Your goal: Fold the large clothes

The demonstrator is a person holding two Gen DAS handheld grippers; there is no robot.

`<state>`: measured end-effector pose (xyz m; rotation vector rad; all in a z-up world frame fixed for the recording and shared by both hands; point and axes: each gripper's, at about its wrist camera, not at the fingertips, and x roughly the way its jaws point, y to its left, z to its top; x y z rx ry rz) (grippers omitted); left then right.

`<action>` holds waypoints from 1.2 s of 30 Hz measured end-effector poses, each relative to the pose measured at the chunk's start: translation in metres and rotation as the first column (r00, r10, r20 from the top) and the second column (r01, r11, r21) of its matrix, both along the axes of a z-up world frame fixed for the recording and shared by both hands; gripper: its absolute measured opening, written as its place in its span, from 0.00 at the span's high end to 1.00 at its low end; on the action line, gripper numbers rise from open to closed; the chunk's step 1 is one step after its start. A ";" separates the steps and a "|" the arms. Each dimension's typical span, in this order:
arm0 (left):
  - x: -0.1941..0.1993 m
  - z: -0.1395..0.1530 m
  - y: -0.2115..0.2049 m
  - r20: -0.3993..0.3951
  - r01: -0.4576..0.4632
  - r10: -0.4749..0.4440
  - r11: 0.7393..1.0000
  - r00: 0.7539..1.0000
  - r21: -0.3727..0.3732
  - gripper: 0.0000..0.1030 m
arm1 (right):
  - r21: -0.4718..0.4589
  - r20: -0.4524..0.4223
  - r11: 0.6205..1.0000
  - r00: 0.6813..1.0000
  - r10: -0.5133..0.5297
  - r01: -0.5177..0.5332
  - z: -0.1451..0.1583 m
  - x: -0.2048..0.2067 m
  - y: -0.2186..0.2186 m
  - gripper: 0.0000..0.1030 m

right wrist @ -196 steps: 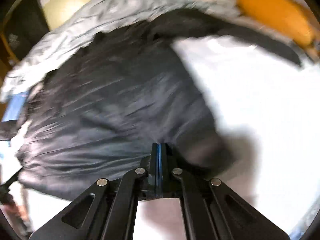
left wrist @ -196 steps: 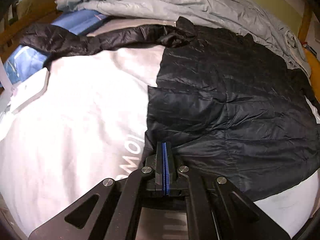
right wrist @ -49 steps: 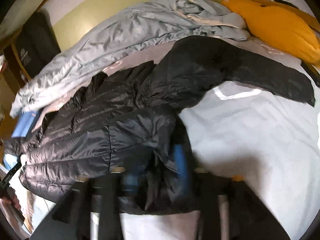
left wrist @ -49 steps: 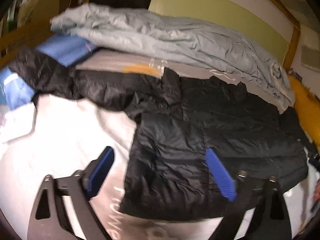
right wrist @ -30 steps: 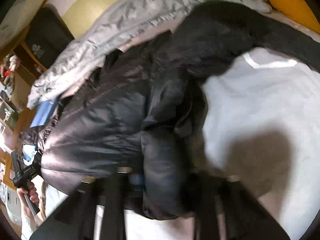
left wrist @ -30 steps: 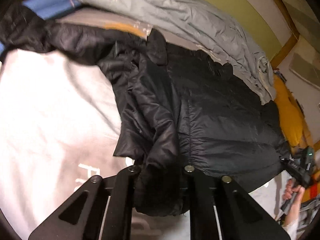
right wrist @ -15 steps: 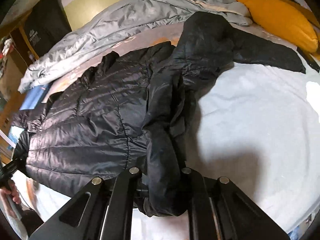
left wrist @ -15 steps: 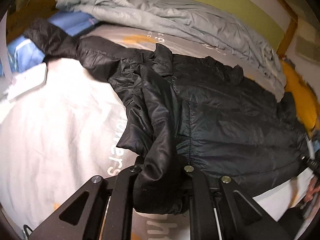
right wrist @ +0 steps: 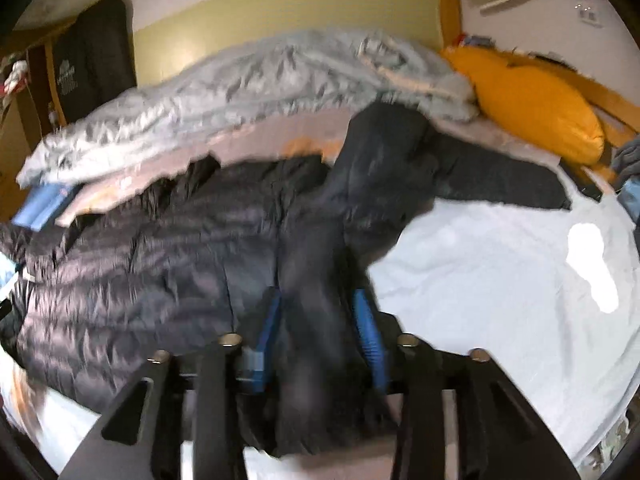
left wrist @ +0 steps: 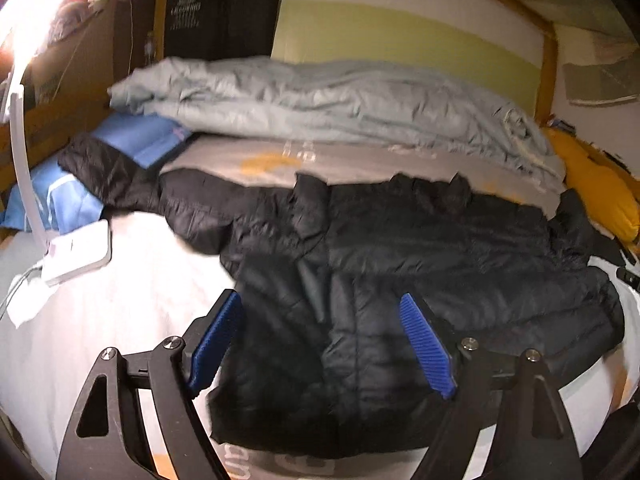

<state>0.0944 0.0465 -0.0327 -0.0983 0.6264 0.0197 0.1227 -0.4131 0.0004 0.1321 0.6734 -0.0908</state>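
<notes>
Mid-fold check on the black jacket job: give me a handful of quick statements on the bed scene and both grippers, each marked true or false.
1. The black puffer jacket lies on the bed. True.
2. The left gripper is clamped shut on the jacket. False: its jaws are opening, with nothing pinched.
3. A grey duvet is bunched behind the jacket. True.
4. The pillow by the wall is green. False: it is orange.
5. Jacket fabric sits between the right gripper fingers. True; those jaws are opening.
</notes>
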 end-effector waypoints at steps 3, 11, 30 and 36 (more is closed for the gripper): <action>-0.002 0.003 -0.005 0.021 0.036 -0.036 0.999 0.999 -0.004 0.20 | 0.030 0.091 0.999 0.996 -0.020 0.017 0.013 -0.009 -0.007 0.39; 0.007 -0.012 -0.030 -0.063 0.109 -0.107 0.994 0.992 0.021 0.19 | 0.097 0.004 0.975 0.979 0.202 -0.201 0.003 0.001 0.023 0.29; 0.024 -0.038 -0.047 -0.141 0.106 -0.091 0.990 0.986 0.097 0.09 | -0.006 -0.130 0.975 0.967 0.221 -0.223 -0.029 0.019 0.050 0.18; -0.012 -0.002 -0.050 0.140 0.022 -0.043 0.989 0.989 0.149 0.03 | 0.006 0.067 0.985 0.983 0.171 -0.171 -0.001 -0.003 0.042 0.14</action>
